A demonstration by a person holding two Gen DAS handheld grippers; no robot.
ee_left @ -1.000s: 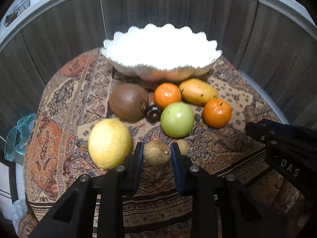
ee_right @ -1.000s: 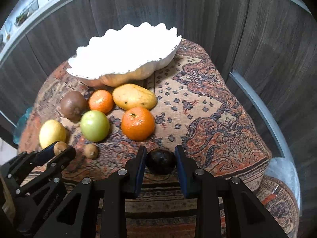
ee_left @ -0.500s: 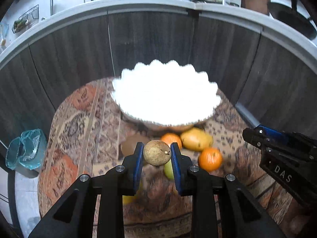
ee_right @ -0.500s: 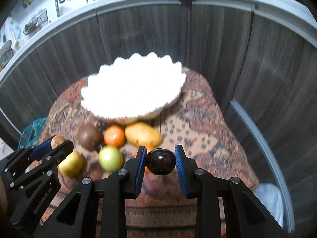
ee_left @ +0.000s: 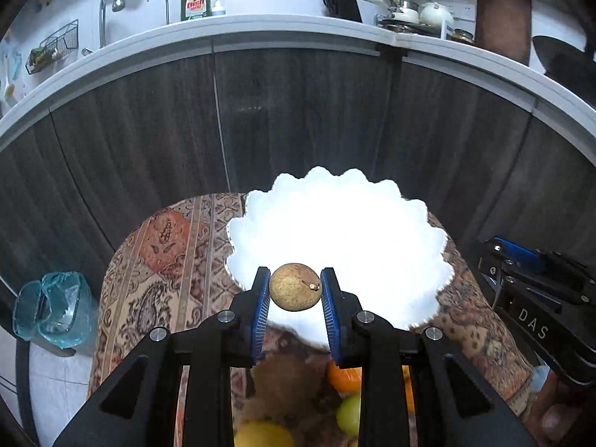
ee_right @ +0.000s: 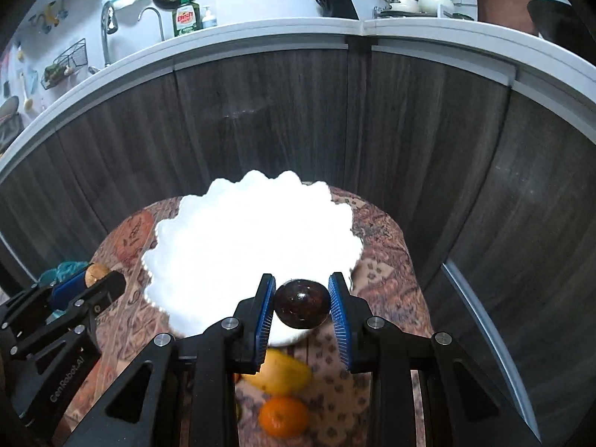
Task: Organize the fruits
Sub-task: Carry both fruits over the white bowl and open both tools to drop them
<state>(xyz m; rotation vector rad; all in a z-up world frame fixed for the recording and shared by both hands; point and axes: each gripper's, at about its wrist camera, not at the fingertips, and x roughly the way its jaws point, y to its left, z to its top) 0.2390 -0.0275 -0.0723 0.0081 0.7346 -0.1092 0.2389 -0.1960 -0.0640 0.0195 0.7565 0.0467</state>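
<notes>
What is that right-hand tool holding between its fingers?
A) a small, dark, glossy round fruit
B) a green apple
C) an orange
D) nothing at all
A: in the right wrist view the right gripper has its blue fingers pressed on either side of a small dark glossy fruit, held up in front of the white bowl.

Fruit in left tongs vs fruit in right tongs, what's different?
Colour: the tan fruit in the left tongs is pale brown; the dark fruit in the right tongs is near-black maroon.
Surface: the tan fruit looks matte and rough with a small stem stub; the dark fruit is glossy.
Size: the dark fruit looks slightly wider between its pads.
Shared: both are small, roundish, clamped, and held in front of the white bowl.
</notes>
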